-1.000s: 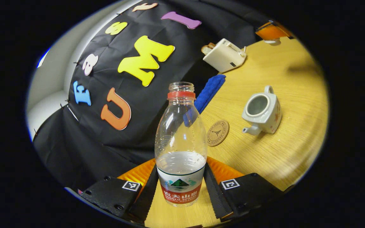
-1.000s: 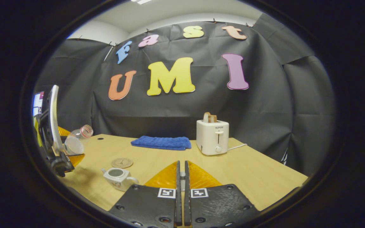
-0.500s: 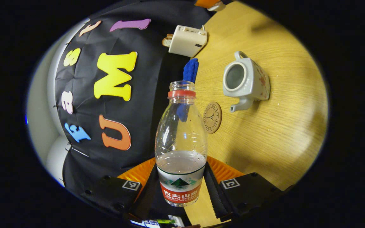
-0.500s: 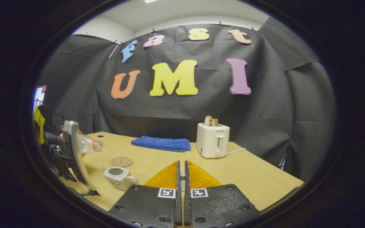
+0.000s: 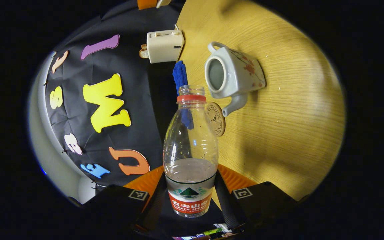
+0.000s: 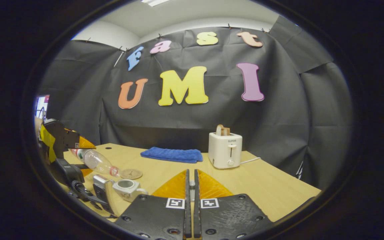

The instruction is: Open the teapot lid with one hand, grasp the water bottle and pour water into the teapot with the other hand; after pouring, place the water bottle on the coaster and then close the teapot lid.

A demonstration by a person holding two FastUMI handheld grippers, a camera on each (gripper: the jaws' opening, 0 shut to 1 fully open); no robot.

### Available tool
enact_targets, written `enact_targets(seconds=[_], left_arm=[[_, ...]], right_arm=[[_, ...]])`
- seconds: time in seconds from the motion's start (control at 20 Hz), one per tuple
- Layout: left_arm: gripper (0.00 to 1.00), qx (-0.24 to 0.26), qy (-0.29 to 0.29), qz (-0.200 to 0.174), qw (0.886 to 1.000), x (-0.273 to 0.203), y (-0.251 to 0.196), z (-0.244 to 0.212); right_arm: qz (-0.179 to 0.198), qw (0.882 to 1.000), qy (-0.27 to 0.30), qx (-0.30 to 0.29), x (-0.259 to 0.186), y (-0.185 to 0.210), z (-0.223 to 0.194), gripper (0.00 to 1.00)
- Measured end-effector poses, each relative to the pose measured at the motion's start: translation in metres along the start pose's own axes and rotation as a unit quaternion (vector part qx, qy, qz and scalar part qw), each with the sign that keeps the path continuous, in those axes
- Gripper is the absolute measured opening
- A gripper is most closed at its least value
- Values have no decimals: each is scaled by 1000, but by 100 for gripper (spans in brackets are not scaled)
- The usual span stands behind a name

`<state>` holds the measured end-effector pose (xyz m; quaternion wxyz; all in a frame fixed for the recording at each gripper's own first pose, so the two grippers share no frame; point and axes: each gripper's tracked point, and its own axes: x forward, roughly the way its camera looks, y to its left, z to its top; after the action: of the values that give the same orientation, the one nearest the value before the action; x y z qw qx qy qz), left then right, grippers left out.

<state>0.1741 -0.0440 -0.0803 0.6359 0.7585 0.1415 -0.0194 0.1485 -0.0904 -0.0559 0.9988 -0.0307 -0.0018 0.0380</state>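
My left gripper (image 5: 190, 176) is shut on a clear water bottle (image 5: 190, 156) with a red neck ring and no cap. In the right gripper view the bottle (image 6: 95, 161) lies tipped over, its mouth close above the white teapot (image 6: 127, 187). The teapot (image 5: 232, 75) stands open on the table, spout toward the round coaster (image 5: 216, 119). My right gripper (image 6: 190, 185) hovers over the table's near side. Its fingers are pressed almost together on a small pale piece, which looks like the lid's knob; the rest of the lid is hidden under them.
A white toaster (image 6: 225, 151) with bread in it stands at the back of the wooden table (image 6: 265, 186), its cord running right. A folded blue towel (image 6: 172, 155) lies left of it. The coaster (image 6: 131, 173) sits just behind the teapot.
The left gripper has come down and closer to the teapot, tipping the bottle from raised to nearly level. The right gripper has barely moved.
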Motion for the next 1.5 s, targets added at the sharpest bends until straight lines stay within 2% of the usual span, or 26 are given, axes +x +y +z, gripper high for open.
enact_targets(seconds=[0.1,0.15,0.2,0.4,0.65,0.7,0.75,1.5], left_arm=[[77,19,2,1,1000,0,3,1],[82,33,4,6,999,-1,7,1],[77,45,4,8,999,0,10,2],[77,75,14,17,997,0,16,-1],[77,88,15,21,996,1,18,3],[82,93,16,22,995,1,19,4],[77,99,16,23,995,1,20,4],[77,180,25,30,983,-2,30,15]], right_arm=[[0,1000,1,-2,0,-2,-1,3],[1,1000,0,-2,-1,-2,0,3],[1,1000,-1,-1,-1,-2,1,3],[0,1000,-3,2,-1,-5,1,3],[-3,1000,1,1,1,-8,-1,2],[-2,1000,2,0,1,-7,-2,2],[-1,1000,2,-2,1,-6,-2,3],[7,1000,3,-14,-1,-1,-1,3]])
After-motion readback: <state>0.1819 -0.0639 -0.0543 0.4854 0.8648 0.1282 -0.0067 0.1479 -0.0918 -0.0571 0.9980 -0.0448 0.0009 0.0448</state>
